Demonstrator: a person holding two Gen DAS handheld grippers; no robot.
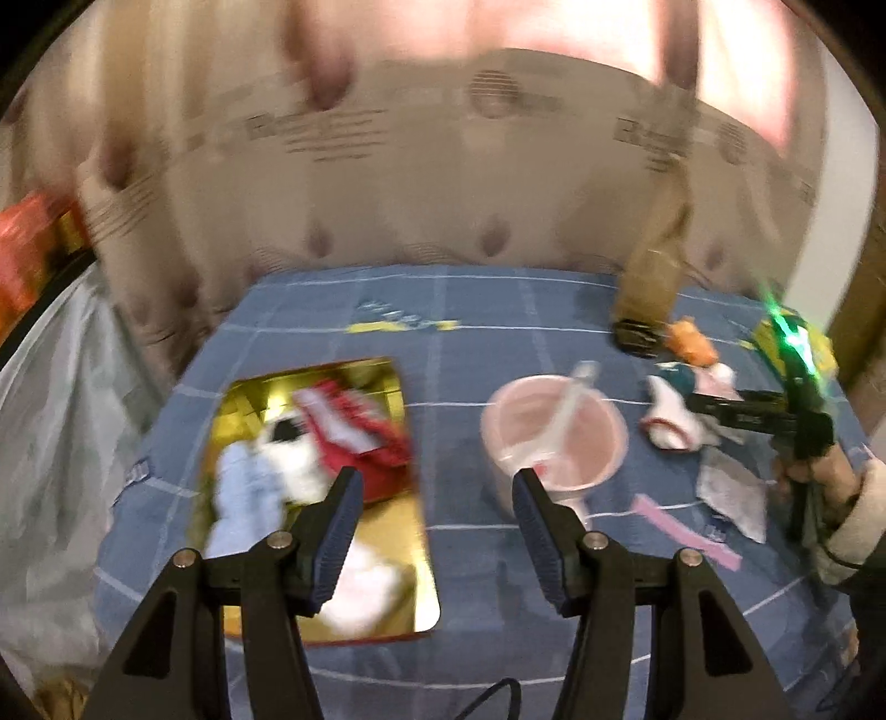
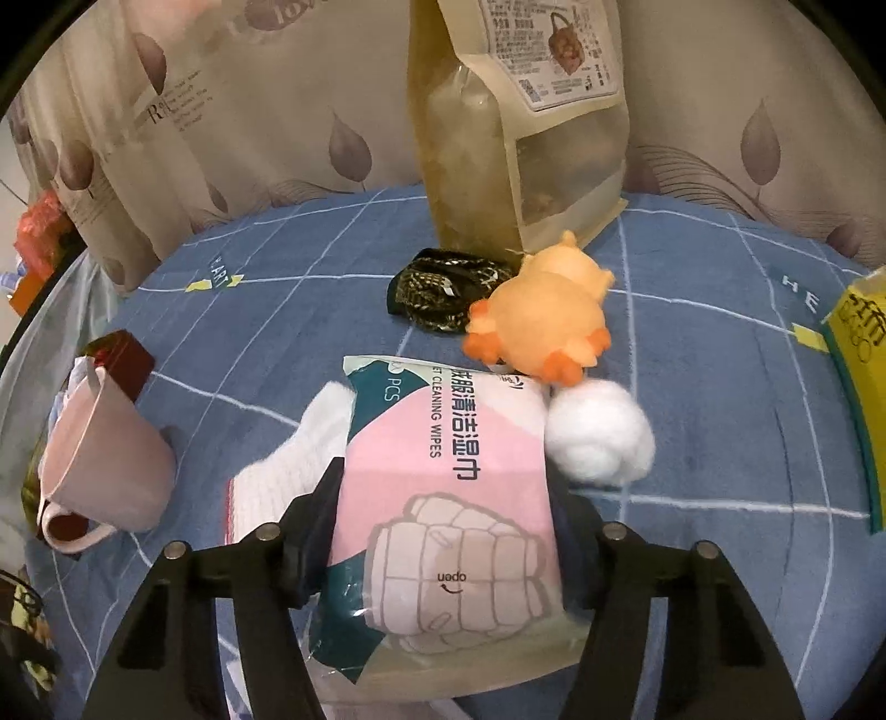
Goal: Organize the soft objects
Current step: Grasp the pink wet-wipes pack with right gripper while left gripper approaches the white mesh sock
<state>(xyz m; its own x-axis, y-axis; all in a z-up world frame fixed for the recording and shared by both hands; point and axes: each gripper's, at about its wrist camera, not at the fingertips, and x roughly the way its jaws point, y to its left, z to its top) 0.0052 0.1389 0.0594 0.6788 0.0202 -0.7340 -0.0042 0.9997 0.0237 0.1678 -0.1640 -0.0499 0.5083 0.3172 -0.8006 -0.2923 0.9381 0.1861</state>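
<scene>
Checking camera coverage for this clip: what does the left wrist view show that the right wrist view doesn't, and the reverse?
Left wrist only: the gold tray holding a red cloth and pale soft items, a pink strip, and the open, empty left gripper.

Right wrist only: the right gripper closed on the wet wipes pack, a white cotton ball, a yellow box.

Both: pink mug, orange plush toy, tall snack pouch, blue checked cloth.

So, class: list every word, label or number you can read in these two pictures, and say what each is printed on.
"CLEANING WIPES", "PCS", "open": wipes pack, held in the right claw.
"ART": blue checked cloth; "HE" further right.
Pouch label: too small to read.
Yellow box: characters unclear.
Curtain: print unreadable.
Left wrist view: too blurred.
</scene>
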